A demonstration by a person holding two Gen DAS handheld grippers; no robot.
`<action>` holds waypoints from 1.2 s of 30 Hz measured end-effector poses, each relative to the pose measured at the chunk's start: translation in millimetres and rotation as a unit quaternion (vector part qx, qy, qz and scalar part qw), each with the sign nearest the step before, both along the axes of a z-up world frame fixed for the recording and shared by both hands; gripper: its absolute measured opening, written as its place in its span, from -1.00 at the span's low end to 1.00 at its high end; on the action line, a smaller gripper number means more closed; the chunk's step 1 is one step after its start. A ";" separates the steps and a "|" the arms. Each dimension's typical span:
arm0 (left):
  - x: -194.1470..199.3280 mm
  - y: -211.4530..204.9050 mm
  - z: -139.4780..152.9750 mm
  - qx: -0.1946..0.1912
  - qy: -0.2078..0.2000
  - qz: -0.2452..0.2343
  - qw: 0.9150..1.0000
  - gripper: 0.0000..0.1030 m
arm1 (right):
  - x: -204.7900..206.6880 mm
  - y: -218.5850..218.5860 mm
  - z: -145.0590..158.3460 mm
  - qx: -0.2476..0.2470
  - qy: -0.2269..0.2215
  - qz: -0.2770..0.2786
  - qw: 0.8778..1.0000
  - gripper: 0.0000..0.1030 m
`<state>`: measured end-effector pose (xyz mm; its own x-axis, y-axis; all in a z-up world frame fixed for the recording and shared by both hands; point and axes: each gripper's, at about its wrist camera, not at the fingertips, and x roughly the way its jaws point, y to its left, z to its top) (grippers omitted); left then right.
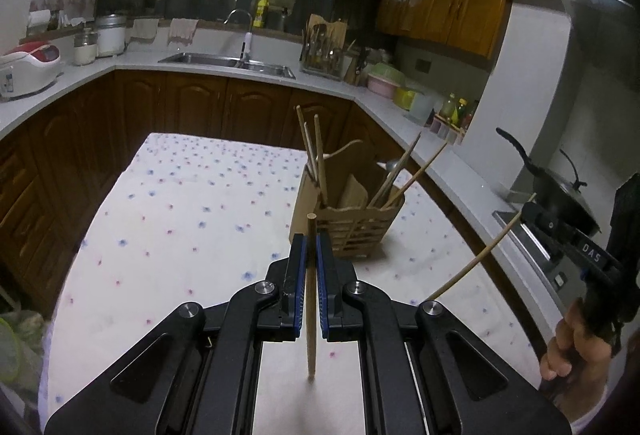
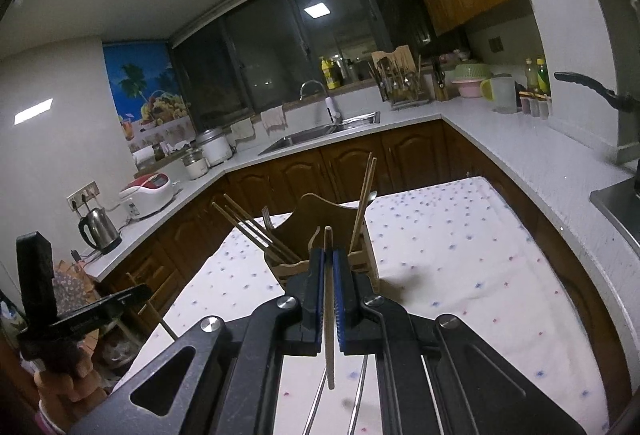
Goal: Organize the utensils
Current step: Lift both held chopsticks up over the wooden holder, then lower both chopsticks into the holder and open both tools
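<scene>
A wooden utensil holder [image 1: 352,223] stands on the flower-print tablecloth [image 1: 192,219] and holds several chopsticks and a spoon. My left gripper [image 1: 312,241] is shut on a wooden chopstick [image 1: 311,299], held upright just in front of the holder. My right gripper [image 2: 329,255] is shut on another chopstick [image 2: 329,315], close behind the holder [image 2: 320,235] from the other side. The right gripper also shows at the right edge of the left wrist view [image 1: 560,231], its chopstick [image 1: 480,255] slanting down to the left. Two metal utensil handles [image 2: 360,395] lie on the cloth under the right gripper.
White countertops [image 1: 460,179] run around the table with a sink [image 1: 228,63], a rice cooker [image 1: 28,67], a kettle [image 2: 98,231], a second utensil rack [image 1: 324,51] and a black pan [image 1: 560,191] on the stove at right.
</scene>
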<state>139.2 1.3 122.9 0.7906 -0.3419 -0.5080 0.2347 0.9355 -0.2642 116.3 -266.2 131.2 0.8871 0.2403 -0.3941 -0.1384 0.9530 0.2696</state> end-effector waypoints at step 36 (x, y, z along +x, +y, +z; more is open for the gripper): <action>109.0 -28.1 96.2 -0.056 -0.129 0.056 0.988 -0.91 | 94.4 -14.2 76.2 0.008 -0.092 -0.048 0.995 -0.91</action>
